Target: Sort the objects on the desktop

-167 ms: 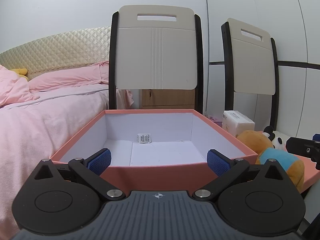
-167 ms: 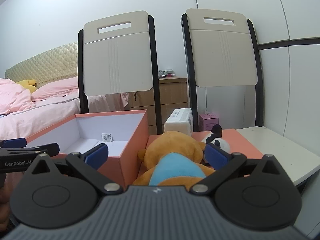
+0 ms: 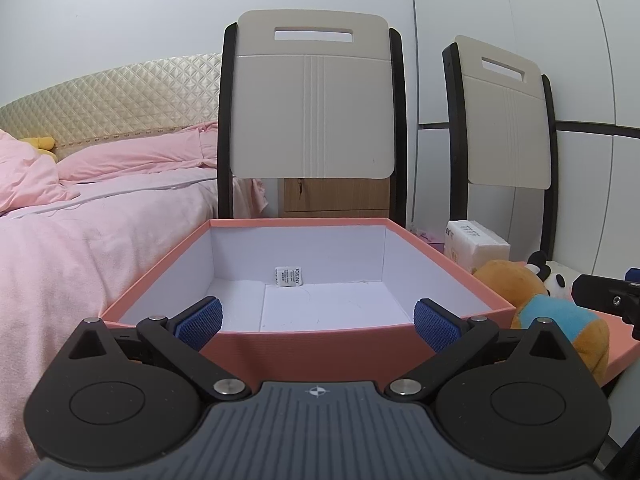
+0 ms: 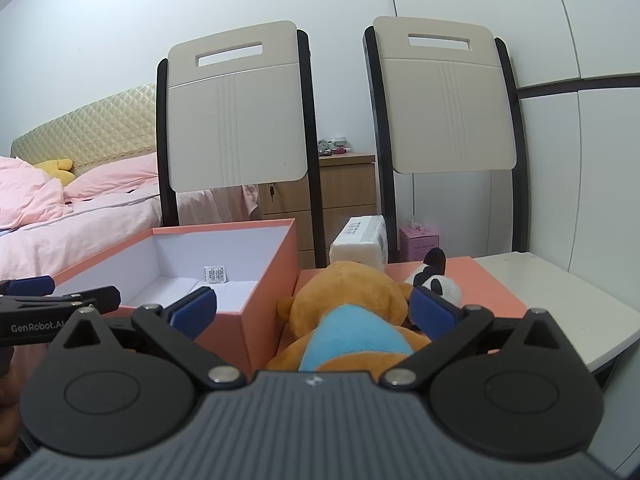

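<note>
Both grippers hang spread wide and holding nothing, the left gripper point(image 3: 318, 322) squared to the open salmon box point(image 3: 312, 342), the right gripper point(image 4: 312, 312) straddling the orange bear point(image 4: 352, 316) lying just beside it, seemingly lined up for a grab.

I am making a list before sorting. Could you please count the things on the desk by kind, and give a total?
Soft toys: 2, a bear and a panda
Boxes: 1, the open box
Lids: 1, the lid under the toys
Tissue packs: 1
Small packets: 1, inside the box
Total: 6
</note>
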Tool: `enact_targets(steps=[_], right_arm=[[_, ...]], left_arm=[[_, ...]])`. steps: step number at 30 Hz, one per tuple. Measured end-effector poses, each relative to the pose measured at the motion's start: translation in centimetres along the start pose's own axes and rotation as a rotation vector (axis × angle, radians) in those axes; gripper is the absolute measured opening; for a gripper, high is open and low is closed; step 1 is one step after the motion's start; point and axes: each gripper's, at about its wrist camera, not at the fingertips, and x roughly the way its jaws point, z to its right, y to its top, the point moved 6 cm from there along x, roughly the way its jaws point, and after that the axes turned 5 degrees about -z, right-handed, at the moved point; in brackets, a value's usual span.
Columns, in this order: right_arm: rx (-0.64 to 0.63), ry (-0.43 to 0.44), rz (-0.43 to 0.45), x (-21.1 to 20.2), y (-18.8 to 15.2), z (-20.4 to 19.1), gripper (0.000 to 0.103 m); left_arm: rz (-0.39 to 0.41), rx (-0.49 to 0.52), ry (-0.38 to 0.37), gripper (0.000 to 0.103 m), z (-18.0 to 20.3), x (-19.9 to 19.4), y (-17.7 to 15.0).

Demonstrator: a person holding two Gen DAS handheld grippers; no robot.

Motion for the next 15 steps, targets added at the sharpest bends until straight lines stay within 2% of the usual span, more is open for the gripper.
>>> enact_targets(steps=[15], right_arm=[[-0.011,-0.006,-0.004,0.32,0.13,-0.40,0.103]], left_arm=[[0.007,0.008,0.001,0.103,0.56,-0.35,0.01]])
